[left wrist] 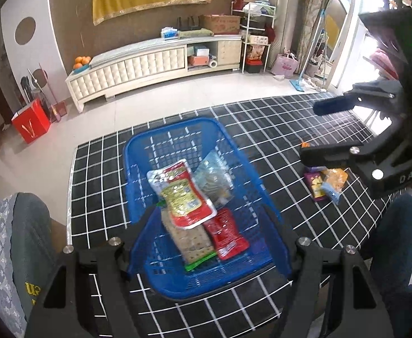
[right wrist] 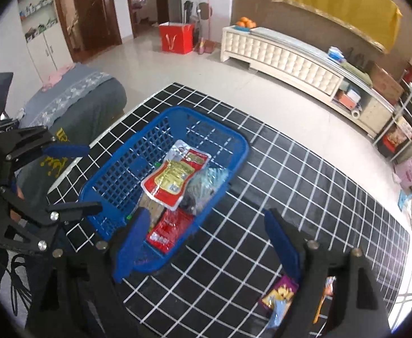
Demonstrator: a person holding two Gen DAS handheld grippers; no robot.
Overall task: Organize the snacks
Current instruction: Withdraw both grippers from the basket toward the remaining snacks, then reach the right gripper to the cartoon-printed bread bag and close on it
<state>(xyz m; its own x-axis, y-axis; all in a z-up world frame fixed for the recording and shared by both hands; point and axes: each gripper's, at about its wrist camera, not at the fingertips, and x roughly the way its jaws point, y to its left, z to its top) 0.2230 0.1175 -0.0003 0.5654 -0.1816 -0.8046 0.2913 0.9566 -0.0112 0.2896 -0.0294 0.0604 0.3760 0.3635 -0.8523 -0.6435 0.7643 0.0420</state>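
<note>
A blue plastic basket (left wrist: 138, 152) stands on the black grid-patterned table. Inside it lie a red-and-yellow pouch (left wrist: 183, 194) on top, a clear bluish pack (left wrist: 214, 174), a cracker pack (left wrist: 189, 242) and a red pack (left wrist: 225, 233). My left gripper (left wrist: 210, 208) hovers open above the basket's near end, with nothing held. My right gripper (right wrist: 206, 212) is open and empty, above the table at the basket's right side. A purple pack (right wrist: 279, 295) and an orange pack (left wrist: 335, 178) lie together on the table to the right, partly hidden behind my right finger (right wrist: 283, 245).
A grey cushioned seat (left wrist: 17, 239) borders the table's left edge. Beyond the table's far edge lies pale floor with a white low cabinet (left wrist: 149, 64) and a red bag (left wrist: 31, 124). A person's dark-clad leg (left wrist: 397, 225) is at the right.
</note>
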